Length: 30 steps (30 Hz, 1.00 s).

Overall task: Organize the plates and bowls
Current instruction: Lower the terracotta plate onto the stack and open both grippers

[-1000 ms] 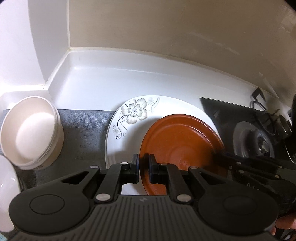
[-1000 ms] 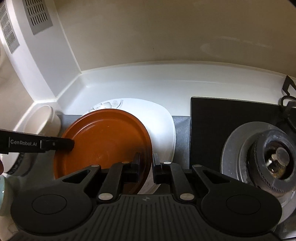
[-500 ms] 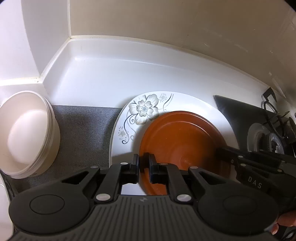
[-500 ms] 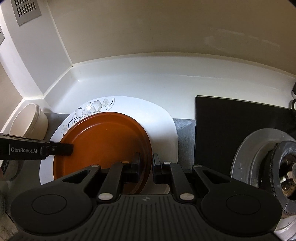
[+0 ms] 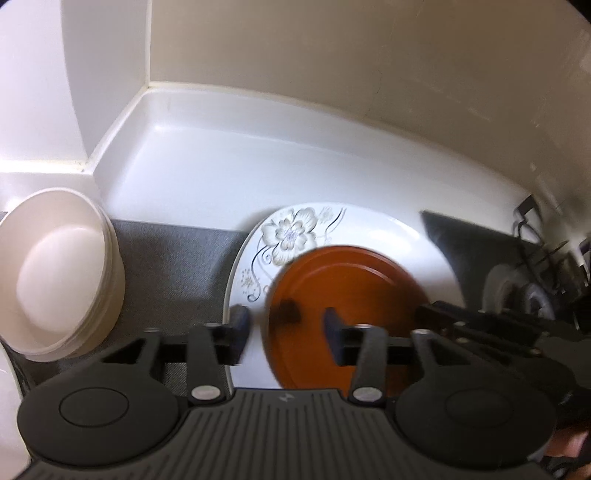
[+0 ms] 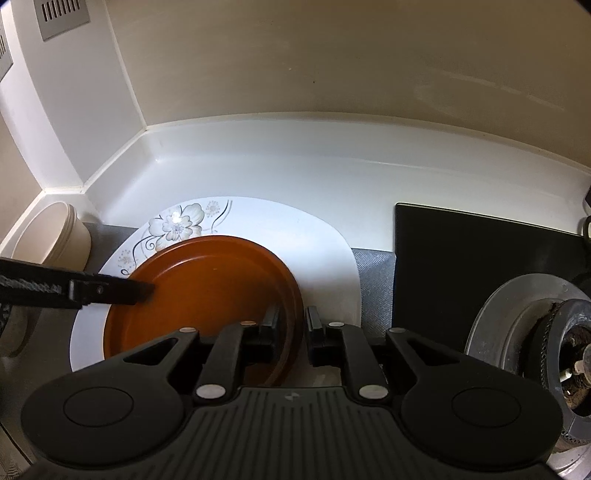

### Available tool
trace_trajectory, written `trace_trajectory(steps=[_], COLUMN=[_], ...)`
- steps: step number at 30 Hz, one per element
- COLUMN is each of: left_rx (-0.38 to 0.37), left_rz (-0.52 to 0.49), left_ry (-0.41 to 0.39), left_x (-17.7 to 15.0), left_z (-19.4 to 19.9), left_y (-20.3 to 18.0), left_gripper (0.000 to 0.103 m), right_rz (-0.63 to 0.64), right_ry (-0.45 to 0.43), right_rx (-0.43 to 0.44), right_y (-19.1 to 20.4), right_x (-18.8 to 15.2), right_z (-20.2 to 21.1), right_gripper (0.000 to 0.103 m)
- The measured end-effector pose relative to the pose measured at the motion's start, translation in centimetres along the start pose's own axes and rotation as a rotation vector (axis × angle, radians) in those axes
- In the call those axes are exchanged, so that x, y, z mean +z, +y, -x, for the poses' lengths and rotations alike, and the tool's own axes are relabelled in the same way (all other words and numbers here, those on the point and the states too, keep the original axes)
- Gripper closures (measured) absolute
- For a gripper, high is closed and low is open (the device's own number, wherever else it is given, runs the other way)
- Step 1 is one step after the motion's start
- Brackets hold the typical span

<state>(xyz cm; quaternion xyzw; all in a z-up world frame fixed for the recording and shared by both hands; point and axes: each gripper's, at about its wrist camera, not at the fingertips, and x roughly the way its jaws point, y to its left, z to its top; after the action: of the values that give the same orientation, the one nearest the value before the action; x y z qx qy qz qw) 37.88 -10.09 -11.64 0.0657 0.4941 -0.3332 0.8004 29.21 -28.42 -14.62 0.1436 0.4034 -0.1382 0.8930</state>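
Your left gripper (image 5: 284, 332) has its fingers spread wide astride the near-left rim of the brown plate (image 5: 347, 295), gripping nothing. Your right gripper (image 6: 288, 332) is pinched narrowly on that plate's right rim. The brown plate sits on the flowered white plate (image 6: 295, 236), low and centre in both frames. To finish the step well, let the right side go only once the plate lies flat and looks centred, then draw both grippers back low and level so no finger drags the rim. The left view alone shows the stacked cream bowls (image 5: 55, 273) from above at mid-left. Only the right view shows the gas burner (image 6: 535, 354) at lower right and the wall vents (image 6: 62, 18) at upper left.
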Motion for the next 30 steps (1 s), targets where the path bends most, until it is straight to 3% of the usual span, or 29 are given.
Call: trace_trajectory(steps=[1,3,5,6,8,12,17,22,30], left_rx=[-0.007,0.006,0.034,0.027,0.015,0.054,0.061,0.026,0.054], left_rz=[-0.001,-0.007,-0.028,-0.046,-0.055,-0.03,0.008,0.017,0.051], left_ry=[-0.009,-0.031,-0.093,-0.104,-0.095,-0.092,-0.12,-0.171,-0.252], left_x=[0.0,-0.1,-0.5,-0.6,-0.7,-1.1,-2.3,-5.5,-11.1], left_z=[0.3,0.9,1.8,2.1,2.5,3.4,6.3,10.9,17.9], left_y=[-0.1,-0.6,-1.1,-1.2,-1.4,-0.8,0.1,0.0,1.7], left_gripper=[0.036,0.001,0.0,0.0,0.0,0.0,0.0,0.0,0.0], right_rz=[0.0,0.002,-0.005,-0.01,-0.022,-0.04,-0.068,-0.126,-0.098], right_ry=[-0.003,-0.02,-0.052,-0.066,-0.092,-0.16,-0.184,-0.227,-0.273], right_rx=[0.002,-0.001,-0.005,-0.008,-0.027,-0.047,-0.061,-0.004,0.115], right_y=[0.0,0.1,0.2,0.3,0.4,0.3,0.2,0.3,4.1], right_x=[0.0,0.1,0.2,0.2,0.2,0.0,0.2,-1.4,-5.3], right_z=[0.0,0.2,0.8,1.1,2.1,3.9,5.0,9.5,16.8], right_gripper=[0.078,0.063,0.043,0.04,0.023,0.017,0.016,0.014,0.011])
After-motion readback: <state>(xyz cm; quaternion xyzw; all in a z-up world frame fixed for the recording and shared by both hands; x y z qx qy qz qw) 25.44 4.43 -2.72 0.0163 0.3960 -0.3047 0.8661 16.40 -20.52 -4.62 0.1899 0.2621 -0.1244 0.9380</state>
